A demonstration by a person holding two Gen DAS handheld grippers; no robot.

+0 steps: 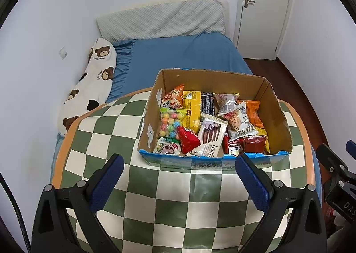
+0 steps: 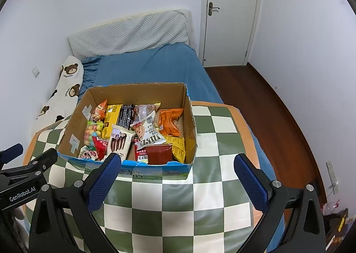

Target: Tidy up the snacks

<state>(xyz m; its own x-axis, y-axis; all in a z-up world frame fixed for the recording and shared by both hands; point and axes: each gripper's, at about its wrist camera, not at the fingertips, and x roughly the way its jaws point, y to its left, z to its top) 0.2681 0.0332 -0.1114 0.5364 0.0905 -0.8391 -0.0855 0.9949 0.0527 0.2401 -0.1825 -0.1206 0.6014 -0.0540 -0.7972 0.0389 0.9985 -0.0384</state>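
An open cardboard box point(image 1: 280, 117) point(image 2: 73, 119) stands on a green-and-white checkered cloth point(image 1: 173, 204) point(image 2: 178, 204). It holds several snack packets: a bag of coloured candy balls point(image 1: 170, 125) point(image 2: 92, 132), a red packet point(image 1: 188, 140), a white Franzzi biscuit pack point(image 1: 211, 137) point(image 2: 119, 141), a yellow packet point(image 1: 191, 108), an orange packet point(image 1: 252, 112) point(image 2: 170, 122). My left gripper point(image 1: 179, 160) is open and empty, just short of the box's near wall. My right gripper point(image 2: 178, 160) is open and empty at the box's near right corner.
The cloth-covered surface sits on a bed with a blue sheet point(image 1: 182, 52) point(image 2: 151, 68). A bear-print pillow point(image 1: 89, 92) lies along the left wall. A white door point(image 2: 231, 14) and dark wood floor point(image 2: 267, 119) are at the right.
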